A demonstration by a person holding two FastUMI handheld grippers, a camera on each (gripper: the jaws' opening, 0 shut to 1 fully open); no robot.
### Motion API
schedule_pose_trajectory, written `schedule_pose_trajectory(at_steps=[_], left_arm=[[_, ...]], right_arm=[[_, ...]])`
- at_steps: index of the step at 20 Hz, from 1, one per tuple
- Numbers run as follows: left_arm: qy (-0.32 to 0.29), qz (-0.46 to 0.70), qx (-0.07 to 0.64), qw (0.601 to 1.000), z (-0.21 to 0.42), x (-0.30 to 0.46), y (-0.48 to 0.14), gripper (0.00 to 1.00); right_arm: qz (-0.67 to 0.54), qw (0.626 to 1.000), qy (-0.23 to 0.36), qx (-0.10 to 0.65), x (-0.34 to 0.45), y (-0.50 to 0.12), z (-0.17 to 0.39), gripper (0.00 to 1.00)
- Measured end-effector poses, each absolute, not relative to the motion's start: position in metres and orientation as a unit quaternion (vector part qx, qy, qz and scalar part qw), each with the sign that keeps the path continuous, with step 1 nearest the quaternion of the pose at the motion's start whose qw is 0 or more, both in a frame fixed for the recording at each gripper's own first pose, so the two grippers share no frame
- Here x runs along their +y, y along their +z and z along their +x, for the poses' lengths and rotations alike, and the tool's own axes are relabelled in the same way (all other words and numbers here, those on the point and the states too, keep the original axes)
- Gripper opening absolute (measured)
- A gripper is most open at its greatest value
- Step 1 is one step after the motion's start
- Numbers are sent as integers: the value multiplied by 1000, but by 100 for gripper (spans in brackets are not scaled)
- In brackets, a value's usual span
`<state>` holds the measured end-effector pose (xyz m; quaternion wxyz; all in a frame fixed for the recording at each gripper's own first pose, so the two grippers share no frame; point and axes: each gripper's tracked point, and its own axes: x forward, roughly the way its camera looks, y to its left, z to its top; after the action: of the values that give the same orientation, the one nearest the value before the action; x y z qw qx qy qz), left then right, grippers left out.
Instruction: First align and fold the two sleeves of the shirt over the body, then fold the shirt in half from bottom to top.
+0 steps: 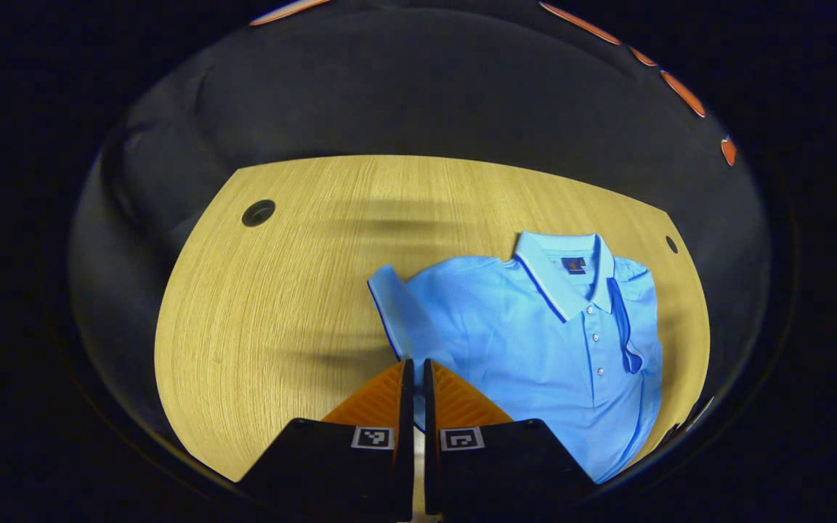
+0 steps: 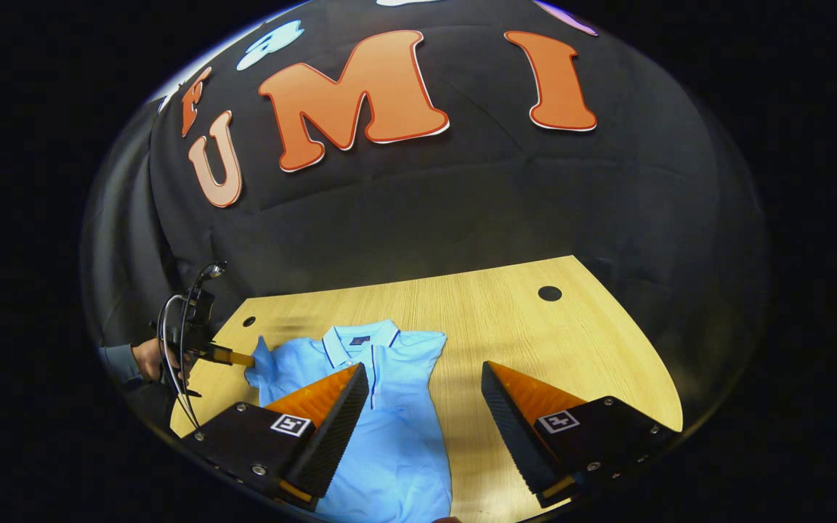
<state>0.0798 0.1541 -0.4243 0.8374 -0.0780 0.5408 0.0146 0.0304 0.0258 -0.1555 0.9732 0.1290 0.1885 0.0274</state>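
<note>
1. The light-blue polo shirt [image 1: 535,334] lies face up on the wooden counter [image 1: 266,305], collar at the far side, buttons showing.
2. In the left gripper view, one sleeve [image 1: 389,305] sticks out to the left of the body, its cuff raised. The left gripper [image 1: 414,378] has its jaws pressed nearly together right at this sleeve's near edge; they appear to pinch the cloth, though the contact point itself is hidden.
3. On the shirt's other side, a sleeve seems to lie over the body beside the placket [image 1: 625,334], so that fold looks done.
4. The right gripper [image 2: 424,396] hangs above the counter with its jaws spread wide, grasping nothing; one finger is over the shirt body, the other over bare wood.
5. Judged from this: the first sleeve fold is likely finished, the second is in hand, and the bottom-to-top fold is untouched, since the hem lies flat toward the near edge.
</note>
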Motion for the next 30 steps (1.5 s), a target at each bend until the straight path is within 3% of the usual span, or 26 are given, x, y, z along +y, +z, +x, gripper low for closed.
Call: schedule_pose_trajectory(at_steps=[14, 17, 20, 22, 25, 30], left_arm=[[-97, -71, 526, 842, 107, 60, -415, 13], [-102, -61, 510, 852, 104, 54, -402, 31], [-116, -76, 495, 858, 90, 46, -382, 67], [-111, -73, 489, 862, 75, 47, -371, 79], [-105, -69, 483, 866, 44, 46, -360, 90], [-90, -74, 484, 867, -16, 42, -354, 90]], right_arm=[[143, 967, -8, 209, 30, -176, -16, 98], [151, 967, -5, 206, 31, -177, -25, 97], [146, 969, 0, 201, 29, -180, -36, 98], [143, 970, 4, 198, 29, -181, -43, 97], [136, 970, 15, 202, 27, -186, -62, 97], [125, 965, 32, 227, 28, -208, -97, 98]])
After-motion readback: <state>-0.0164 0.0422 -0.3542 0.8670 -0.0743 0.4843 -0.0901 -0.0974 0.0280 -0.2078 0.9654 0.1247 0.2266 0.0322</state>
